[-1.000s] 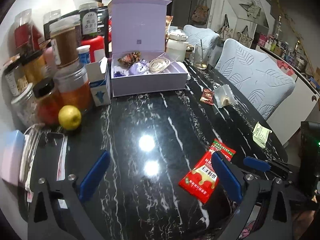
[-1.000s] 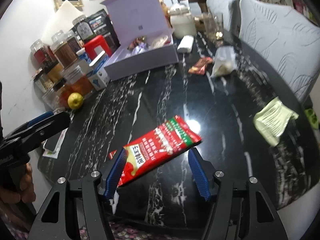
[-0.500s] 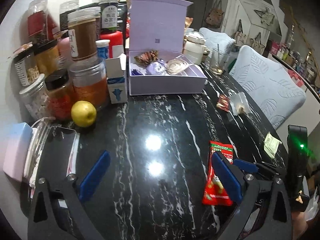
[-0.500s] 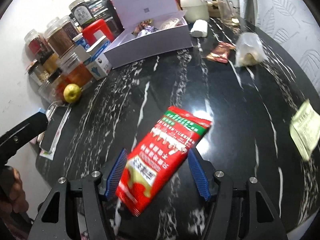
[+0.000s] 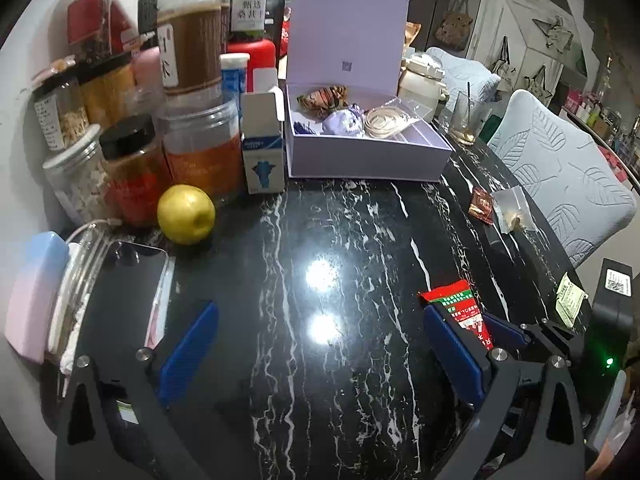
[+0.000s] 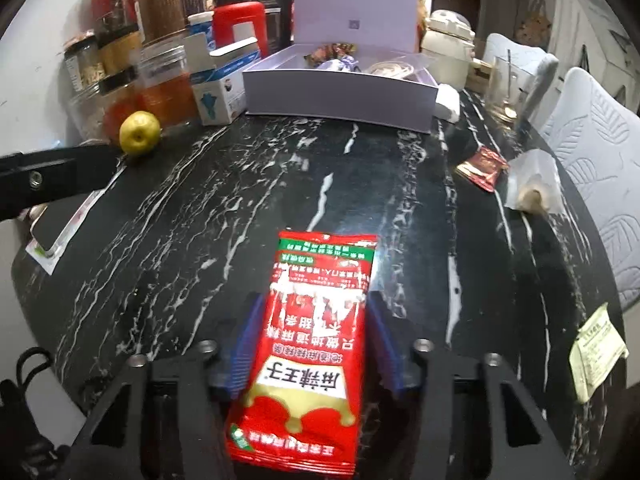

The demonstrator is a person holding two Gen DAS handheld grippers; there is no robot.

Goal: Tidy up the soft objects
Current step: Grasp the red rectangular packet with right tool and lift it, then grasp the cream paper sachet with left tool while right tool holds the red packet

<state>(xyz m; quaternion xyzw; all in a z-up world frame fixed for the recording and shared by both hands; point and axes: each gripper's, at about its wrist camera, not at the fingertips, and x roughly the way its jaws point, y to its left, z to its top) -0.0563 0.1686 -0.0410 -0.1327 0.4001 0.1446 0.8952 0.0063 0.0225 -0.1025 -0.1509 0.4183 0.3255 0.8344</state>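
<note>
Jaws of your right gripper are clamped on the red snack packet, held above the black marble bench. Your left gripper hangs with jaws wide apart, holding nothing. Beyond stands the open lilac box, well apart from the packet.

The red snack packet at six o'clock bears large upside-down Chinese characters; the smaller print is illegible.

A glossy red snack packet with green top band and white lettering runs lengthwise up the lower centre of the frame, lifted above the black marble table.
</note>
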